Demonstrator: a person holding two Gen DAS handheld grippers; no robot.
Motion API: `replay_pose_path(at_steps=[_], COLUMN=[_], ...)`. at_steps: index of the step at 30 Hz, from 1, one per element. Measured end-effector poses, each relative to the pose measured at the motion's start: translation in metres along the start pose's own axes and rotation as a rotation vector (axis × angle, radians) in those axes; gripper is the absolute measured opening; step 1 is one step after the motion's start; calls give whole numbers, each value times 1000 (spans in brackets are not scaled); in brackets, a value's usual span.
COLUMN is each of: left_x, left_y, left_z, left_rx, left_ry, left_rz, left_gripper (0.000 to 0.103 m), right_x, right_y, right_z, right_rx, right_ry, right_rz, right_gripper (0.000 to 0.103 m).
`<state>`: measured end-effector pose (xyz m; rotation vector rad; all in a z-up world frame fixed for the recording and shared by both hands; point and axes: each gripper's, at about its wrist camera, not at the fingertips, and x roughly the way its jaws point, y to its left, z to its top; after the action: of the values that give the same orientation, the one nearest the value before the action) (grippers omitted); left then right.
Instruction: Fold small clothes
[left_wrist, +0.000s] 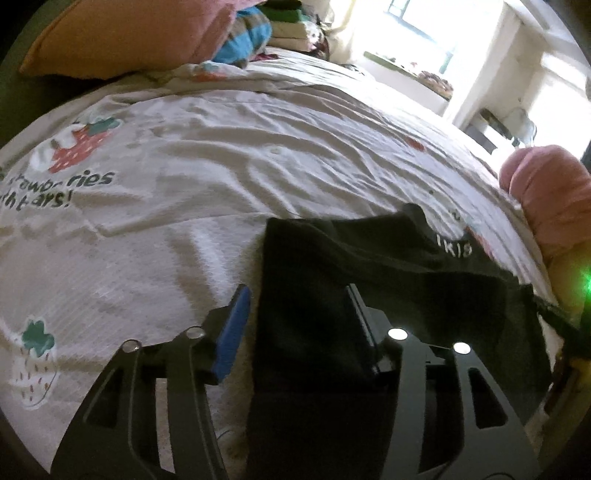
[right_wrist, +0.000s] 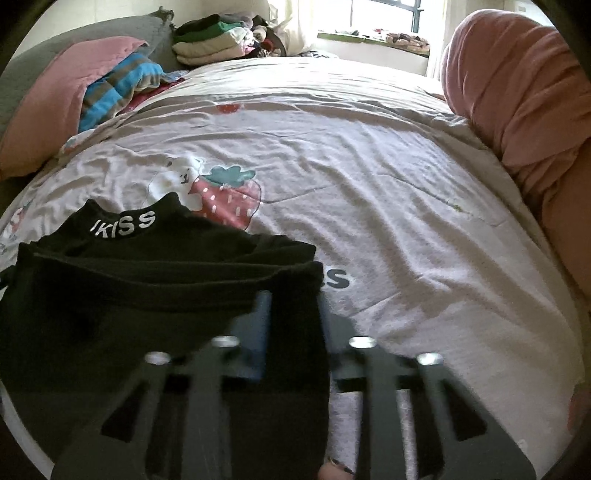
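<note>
— Where's the garment?

— The black top (right_wrist: 155, 295) lies on my bedspread (right_wrist: 388, 221), near the edge closest to me, its collar band lettered "IKISS" pointing away. It's soft, matte knit, doubled over so two hems run across it. Its near part is cut off under my tools, and its dark folds are hard to read in shadow.

— And your tools?

— My left gripper (left_wrist: 299, 325) is spread wide, straddling the garment's left edge: the blue-padded finger (left_wrist: 234, 328) sits over bare sheet, the other over black cloth. My right gripper (right_wrist: 295, 325) straddles the opposite edge. Its jaws look parted, but motion blur and the dark fabric hide whether they pinch anything; I cannot tell.

— What's around?

— The bedspread is white, rumpled, printed with strawberries. Beyond the top it stretches open and flat. A pink bolster (right_wrist: 517, 92) bounds the right side; a pink pillow (right_wrist: 48, 110), a striped blue cloth (right_wrist: 114, 92) and a folded pile (right_wrist: 214, 40) crowd the far left corner.
</note>
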<state>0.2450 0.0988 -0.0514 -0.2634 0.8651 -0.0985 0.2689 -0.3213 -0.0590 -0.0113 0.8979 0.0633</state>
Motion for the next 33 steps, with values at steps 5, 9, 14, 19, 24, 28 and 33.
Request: replay_pose_path(at_steps=[5,9,14,19,24,28,33], left_x=[-2,-15,-40,-43,-30,-22,-12], left_y=[-5,-10,-2,-4,-6,-7,-11], left_z=[0,4,20,29,32,32,32], left_rx=[42,74,32,21,45,70,121], left_ry=[-17,-68,-142,-187,-173,-167,-157], left_rz=[16,34,-21,-20,3,16,49], left_gripper=[4,3,3,3,3,3,3], right_x=[-15,-35,-54,-50,-34,-24,-15], right_y=[1,-7,-24,-33,-34,-36,-39], right_z=[-3,-1,12,26,29,25,17], right_rx=[10,59,139,189,223,228,227], right_ry=[-58,-112,-175,-197,-176,-160,-136], right_rz=[7,43,105,113,111,88,58], right_gripper=[9,9,9,9,9,9,9])
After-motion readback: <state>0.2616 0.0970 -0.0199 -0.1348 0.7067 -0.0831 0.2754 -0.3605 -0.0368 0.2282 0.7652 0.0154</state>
